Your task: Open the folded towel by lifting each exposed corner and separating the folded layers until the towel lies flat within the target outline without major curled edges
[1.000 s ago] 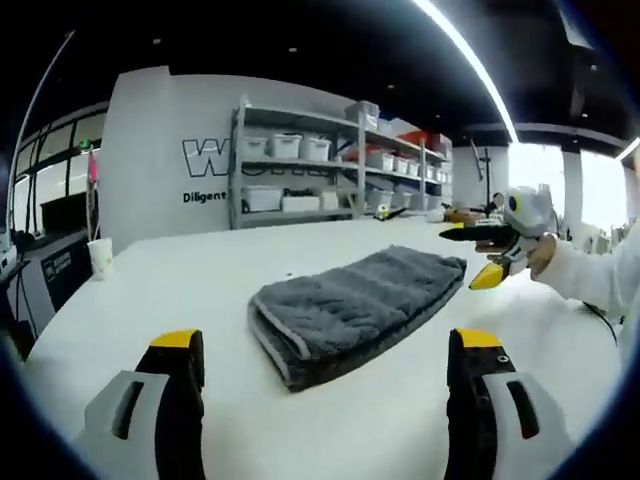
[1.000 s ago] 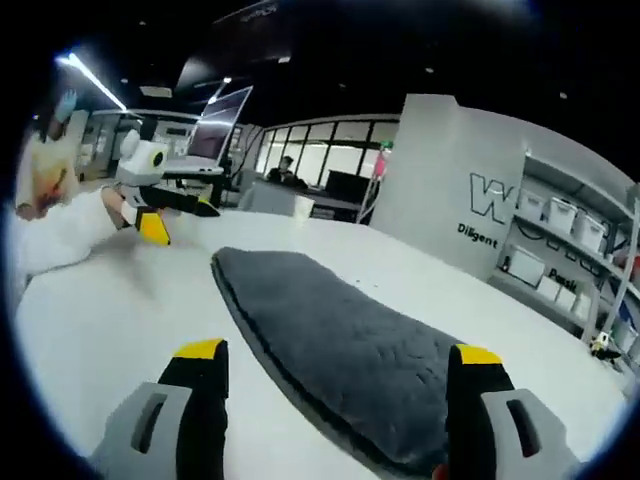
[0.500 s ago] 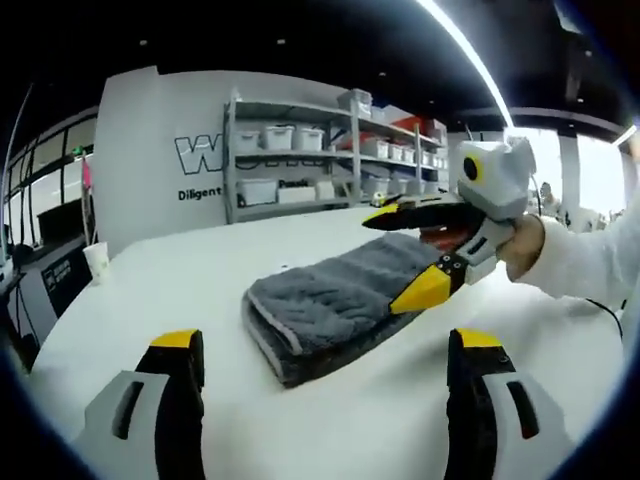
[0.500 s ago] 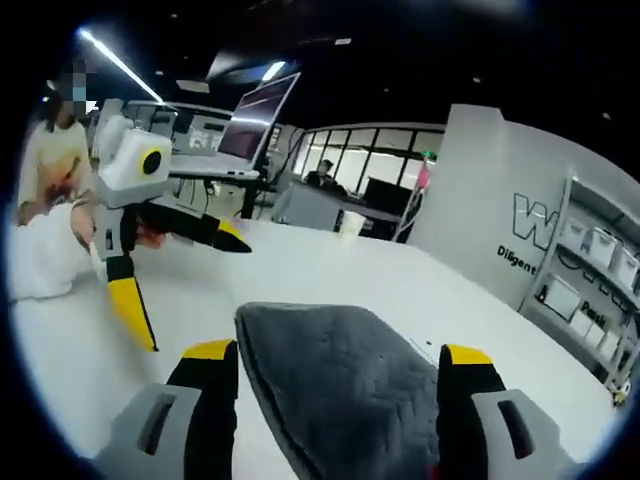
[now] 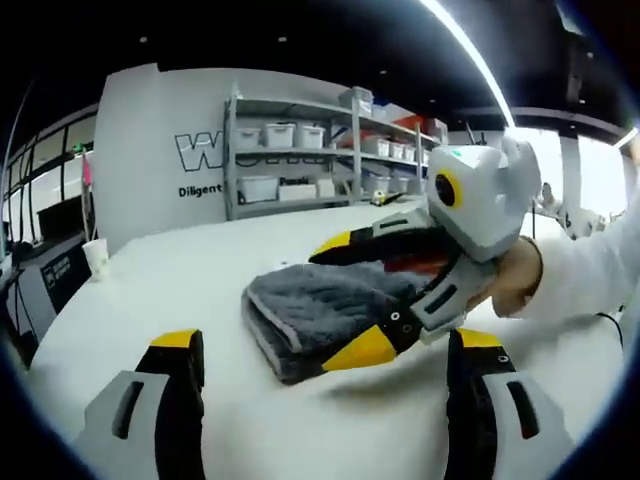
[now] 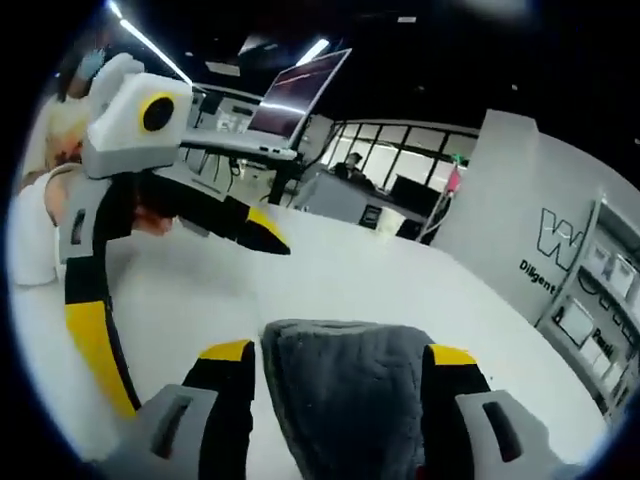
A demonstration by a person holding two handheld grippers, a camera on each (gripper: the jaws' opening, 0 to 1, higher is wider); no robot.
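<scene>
A folded grey towel (image 5: 320,310) lies on the white surface (image 5: 190,275), its near end between the spread fingers of the right gripper (image 6: 335,365) (nothing gripped). The left gripper (image 5: 325,350), fingers likewise apart, hangs just short of the towel.

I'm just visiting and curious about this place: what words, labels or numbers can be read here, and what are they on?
"W", large outlined letter, the rest cut off by the shelf: on the white wall.
"Diligent", smaller, below it: same wall, also in the right gripper view.
Labels on the shelf bins: too small to read.
Slanted monitor: blurred, unreadable.
</scene>
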